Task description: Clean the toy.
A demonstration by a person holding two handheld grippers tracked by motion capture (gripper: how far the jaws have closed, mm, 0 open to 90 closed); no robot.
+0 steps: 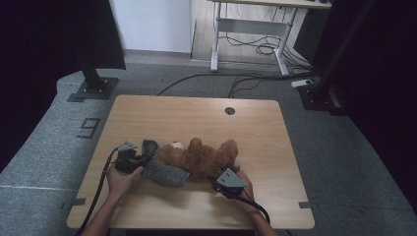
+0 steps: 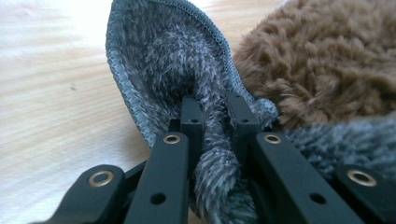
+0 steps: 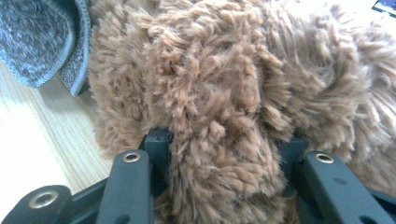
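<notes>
On the table (image 1: 147, 110), gripped teddy bear (image 1: 201, 157)

Dim, soft high view with dark corners, gripper views brighter, tabletop (image 2: 56, 107) glare washed out, nearby fur blurred.

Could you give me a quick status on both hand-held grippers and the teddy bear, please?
Left hand-held gripper shut on grey knit garment. Right hand-held gripper clamped around brown teddy bear. Bear lying on wooden table. Nothing in the way.

Left tongs (image 1: 140, 160) pinched nearly closed; right tongs (image 1: 220, 178) spread wider, gripping.
</notes>
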